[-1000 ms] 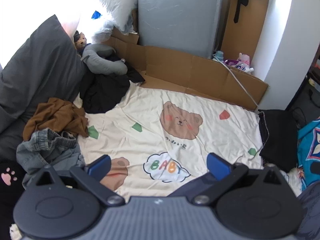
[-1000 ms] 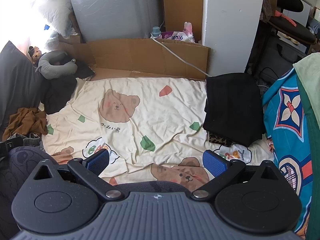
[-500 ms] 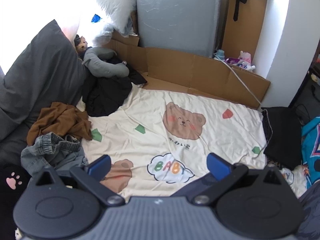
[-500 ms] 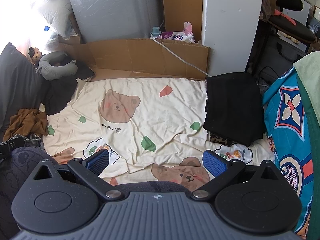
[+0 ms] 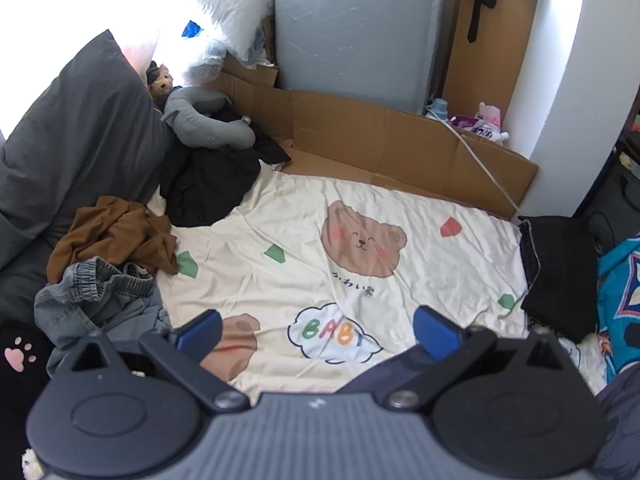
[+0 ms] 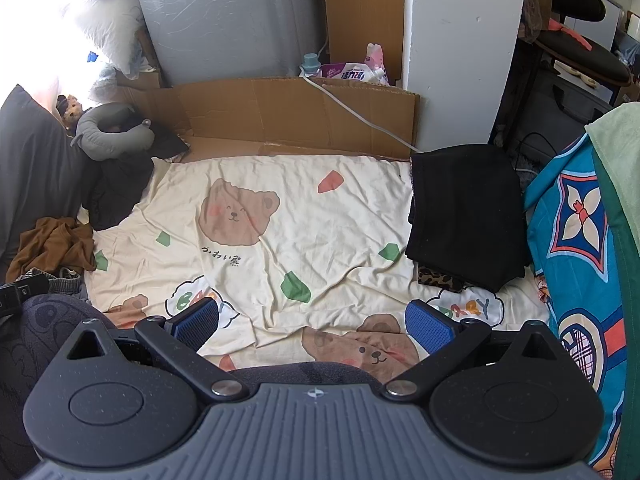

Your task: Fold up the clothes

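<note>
— Where are the clothes?

— Heaped at the left edge of the bear-print sheet (image 5: 360, 216): a brown garment (image 5: 112, 236), a crumpled denim piece (image 5: 100, 300) just in front of it, and a dark heap (image 5: 208, 184) behind, under the grey neck pillow (image 5: 204, 128). On the right lies a folded black stack (image 6: 464, 212).

— And the grippers?

— The left gripper (image 5: 316, 326) hovers above the sheet, jaws spread wide, holding nothing. The right gripper (image 6: 314, 318) does the same, wide apart and empty.
</note>
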`<state>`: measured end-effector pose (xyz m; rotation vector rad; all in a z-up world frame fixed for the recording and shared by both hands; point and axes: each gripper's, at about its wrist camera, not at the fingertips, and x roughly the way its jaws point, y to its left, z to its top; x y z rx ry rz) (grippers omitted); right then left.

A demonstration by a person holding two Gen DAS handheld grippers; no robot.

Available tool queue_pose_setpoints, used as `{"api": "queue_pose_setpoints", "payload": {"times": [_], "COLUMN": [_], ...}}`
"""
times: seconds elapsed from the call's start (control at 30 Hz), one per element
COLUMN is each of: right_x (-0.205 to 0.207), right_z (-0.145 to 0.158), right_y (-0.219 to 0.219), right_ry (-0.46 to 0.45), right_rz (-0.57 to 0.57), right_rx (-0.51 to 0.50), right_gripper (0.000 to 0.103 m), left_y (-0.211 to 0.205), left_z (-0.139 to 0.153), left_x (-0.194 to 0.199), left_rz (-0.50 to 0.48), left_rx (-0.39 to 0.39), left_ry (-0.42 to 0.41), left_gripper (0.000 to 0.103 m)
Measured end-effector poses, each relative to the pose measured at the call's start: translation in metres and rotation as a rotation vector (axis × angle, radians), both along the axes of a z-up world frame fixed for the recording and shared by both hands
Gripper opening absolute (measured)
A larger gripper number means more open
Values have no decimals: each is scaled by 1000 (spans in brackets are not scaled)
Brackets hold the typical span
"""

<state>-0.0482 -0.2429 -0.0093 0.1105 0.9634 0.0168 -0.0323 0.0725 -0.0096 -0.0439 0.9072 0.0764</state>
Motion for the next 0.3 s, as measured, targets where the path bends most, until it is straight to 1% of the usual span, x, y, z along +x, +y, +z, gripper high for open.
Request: {"api": "queue_pose_setpoints", "payload": {"times": [0.3], "right_x": [0], "right_z": [0], "right_y": [-1], "right_ry": [0], "right_rz": [0], "right_rx": [-1], "right_gripper": [102], "left_y": [2], "left_z": [-1], "left_x": [0], "left_rz": [0], "left_rx": [3], "left_ry": [-1], "left_gripper": [103]}}
